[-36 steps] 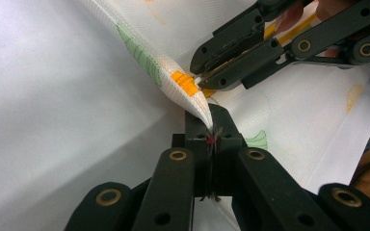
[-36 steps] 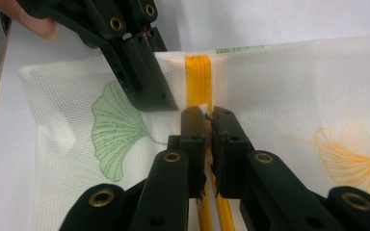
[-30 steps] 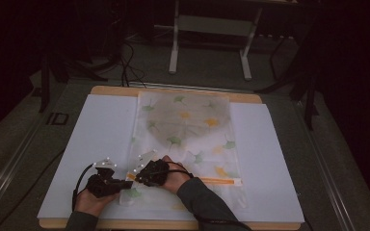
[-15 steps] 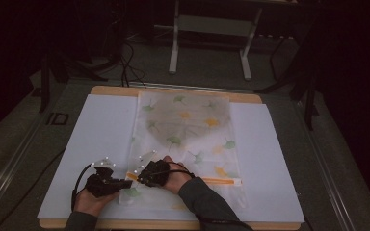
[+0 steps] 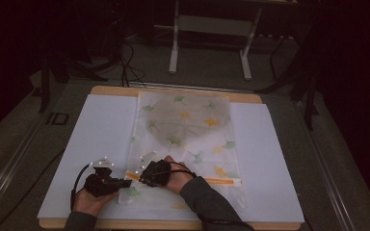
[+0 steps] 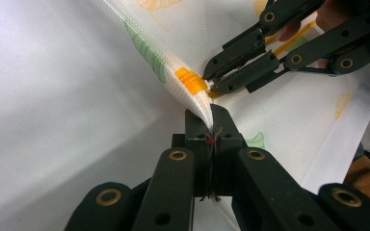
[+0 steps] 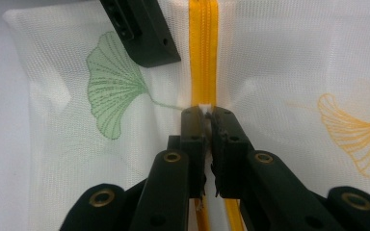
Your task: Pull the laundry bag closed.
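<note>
Gripping the mesh bag [image 5: 188, 130] beside its orange zipper [image 7: 203, 48], left gripper [image 6: 211, 115] clamps fabric while right gripper [image 7: 203, 113] pinches the zipper pull; next, probably a steady pull along it.

Room dim, upper part of frame near black. Tabletop [image 5: 67, 222] fills lower centre, pale wood edge showing at front and back, white sheet [image 5: 101, 130] spread over most of it. Grey floor [image 5: 24, 144] on both sides and beyond. White metal stand [image 5: 211, 25] top centre, two legs running down to floor. Dark cables [image 5: 127, 62] trailing upper left by black stand legs [image 5: 46, 82]. More dark legs [image 5: 308, 91] upper right. Metal rail [image 5: 9, 168] slanting along lower left. Light soft, falling mostly on tabletop.
</note>
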### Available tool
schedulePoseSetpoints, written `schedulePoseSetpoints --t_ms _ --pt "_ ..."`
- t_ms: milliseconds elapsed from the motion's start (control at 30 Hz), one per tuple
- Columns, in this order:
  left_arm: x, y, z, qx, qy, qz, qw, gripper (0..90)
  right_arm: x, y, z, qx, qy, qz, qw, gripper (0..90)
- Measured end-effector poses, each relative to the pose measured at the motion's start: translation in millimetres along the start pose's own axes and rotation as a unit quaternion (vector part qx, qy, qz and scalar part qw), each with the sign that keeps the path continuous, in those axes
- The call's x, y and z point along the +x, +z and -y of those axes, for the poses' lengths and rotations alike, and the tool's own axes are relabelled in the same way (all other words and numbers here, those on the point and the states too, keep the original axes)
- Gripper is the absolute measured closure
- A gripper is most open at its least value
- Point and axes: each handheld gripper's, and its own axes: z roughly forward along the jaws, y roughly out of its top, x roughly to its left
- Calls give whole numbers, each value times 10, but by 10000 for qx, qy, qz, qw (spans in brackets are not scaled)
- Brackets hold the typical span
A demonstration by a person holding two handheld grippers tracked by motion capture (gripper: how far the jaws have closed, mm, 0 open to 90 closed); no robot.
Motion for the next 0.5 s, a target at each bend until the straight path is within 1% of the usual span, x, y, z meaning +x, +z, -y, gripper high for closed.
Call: schedulePoseSetpoints --t_ms 367,400,500 --pt "5 -11 3 -37 -8 21 10000 884 -4 -37 6 164 -57 18 9998 848" --pt "7 -11 3 -33 -7 26 10000 884 -7 -49 15 218 -64 25 9997 848" --pt "7 -12 4 -36 -9 27 10000 883 -11 -61 25 270 -63 17 9996 848"
